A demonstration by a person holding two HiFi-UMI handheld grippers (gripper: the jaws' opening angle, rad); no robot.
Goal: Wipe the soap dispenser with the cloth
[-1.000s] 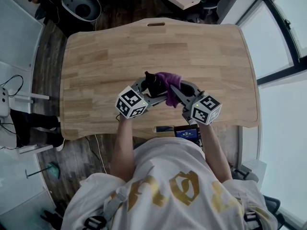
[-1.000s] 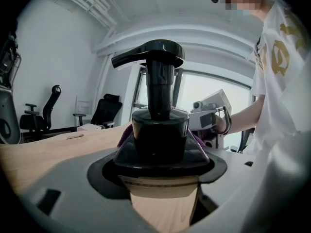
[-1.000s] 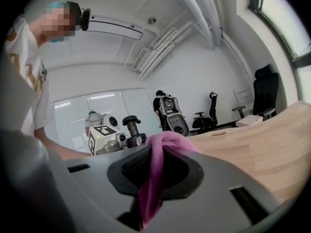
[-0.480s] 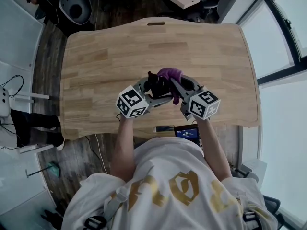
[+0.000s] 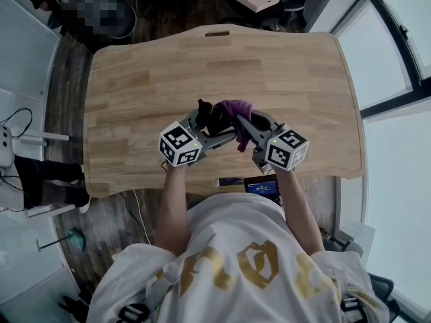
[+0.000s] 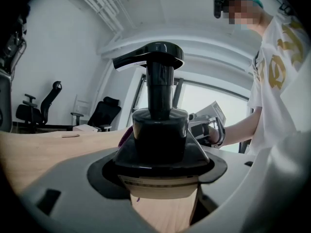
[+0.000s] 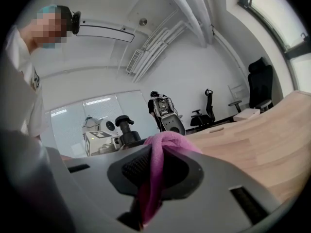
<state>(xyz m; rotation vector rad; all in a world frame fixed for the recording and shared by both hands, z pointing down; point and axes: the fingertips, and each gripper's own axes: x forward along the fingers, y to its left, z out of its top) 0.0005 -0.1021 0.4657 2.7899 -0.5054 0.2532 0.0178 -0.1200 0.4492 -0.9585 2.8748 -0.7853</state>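
Left gripper (image 5: pixel 204 122) has its jaws closed on the soap dispenser (image 5: pixel 214 117), clamped round the body just under the black collar. In the left gripper view the dispenser stands upright, pump head on top, spout pointing left. Right gripper (image 5: pixel 241 128) has its jaws pinched tight on the purple cloth (image 5: pixel 237 112). In the right gripper view the cloth is bunched in a fold between the pads, a loop sticking out past the tips. In the head view the cloth sits right against the dispenser's right side, both grippers angled in toward each other. Dispenser and cloth are over the near-middle part of the wooden table (image 5: pixel 283 66), close to the person. Cannot tell if the dispenser base rests on the table. A small dark device with a blue screen (image 5: pixel 262 186) sits at the table's near edge.
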